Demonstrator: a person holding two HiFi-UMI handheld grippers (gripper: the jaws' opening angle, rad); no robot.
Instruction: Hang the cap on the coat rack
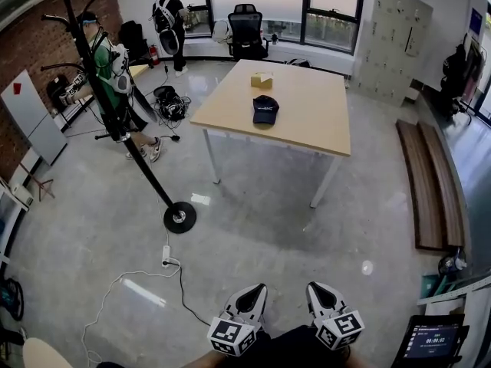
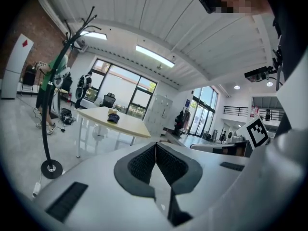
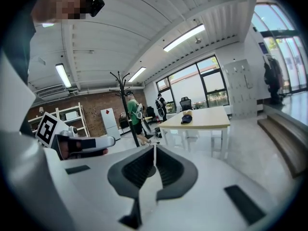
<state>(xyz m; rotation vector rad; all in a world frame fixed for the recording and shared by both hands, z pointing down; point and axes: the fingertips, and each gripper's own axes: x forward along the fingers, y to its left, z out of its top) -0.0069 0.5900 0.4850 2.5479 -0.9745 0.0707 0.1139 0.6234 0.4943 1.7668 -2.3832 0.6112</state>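
Left tool (image 1: 256, 289), right tool (image 1: 317, 287), jaws together, cap (image 1: 265, 109) on table (image 1: 311, 102), person (image 1: 105, 54) behind rack (image 1: 153, 176)

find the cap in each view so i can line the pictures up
Head view: the cap lies on the wooden table, above centre.
Left gripper view: the cap is small, left of centre, on the far table.
Right gripper view: the cap is just right of centre, on the table.
Shared landmark: the black coat rack stands left of the table in all three.
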